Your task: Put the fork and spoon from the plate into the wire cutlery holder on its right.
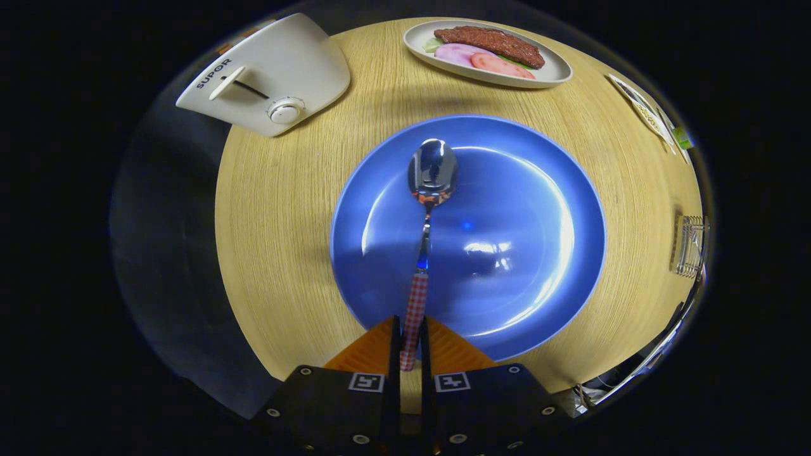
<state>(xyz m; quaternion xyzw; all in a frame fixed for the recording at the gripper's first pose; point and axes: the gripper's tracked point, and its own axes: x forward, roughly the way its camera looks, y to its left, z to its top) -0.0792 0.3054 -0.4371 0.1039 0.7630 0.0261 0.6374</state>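
One spoon point(426, 221) is pinched by its red-checked handle between the nearly closed fingers of the tool point(410, 354), its bowl out over the blue plate point(538, 253). Light, stiff, polished steel (slippery, I'd guess), so the patterned handle looks the safest hold. Wire cutlery holder point(689, 247) stands well right on the worktop point(279, 215).

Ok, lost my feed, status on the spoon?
Fingers shut on spoon handle, over blue plate. Wire cutlery holder off to the right. Nothing in the way.
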